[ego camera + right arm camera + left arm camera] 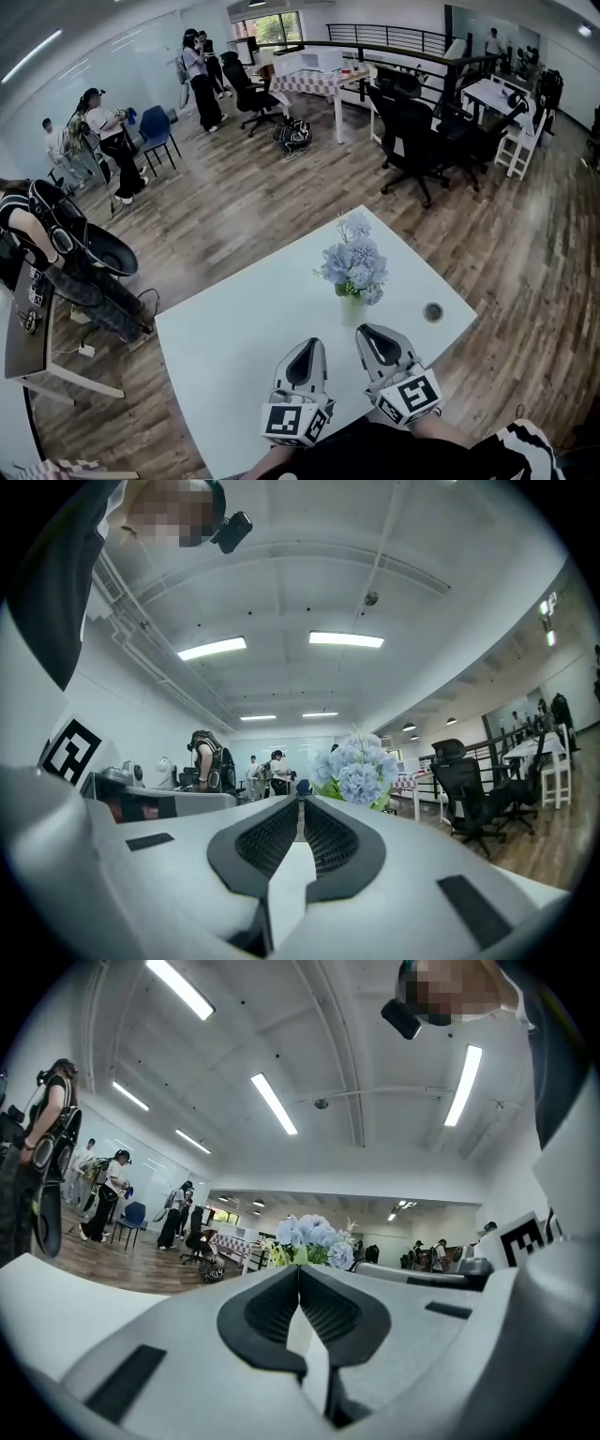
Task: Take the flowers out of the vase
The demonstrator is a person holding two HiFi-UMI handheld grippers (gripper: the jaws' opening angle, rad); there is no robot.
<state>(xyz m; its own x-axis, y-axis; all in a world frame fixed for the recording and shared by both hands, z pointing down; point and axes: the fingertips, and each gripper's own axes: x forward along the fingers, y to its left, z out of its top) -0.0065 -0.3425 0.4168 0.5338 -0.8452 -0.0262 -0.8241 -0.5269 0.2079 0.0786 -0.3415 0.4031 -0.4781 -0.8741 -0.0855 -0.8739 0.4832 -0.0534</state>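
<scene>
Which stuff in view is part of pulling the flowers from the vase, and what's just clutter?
In the job:
- flowers, in the vase
- left tool and right tool, both shut and empty, short of the vase

Lying about:
- small round object on the white table, right of the vase
- office chairs
- people across the room

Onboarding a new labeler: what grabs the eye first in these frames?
The blue flowers in a pale vase on the white table draw the eye first. Just short of the vase, the left tool and right tool point at it side by side, jaws together and empty. Around the table is a wood-floored office with people at left and black chairs beyond.
</scene>
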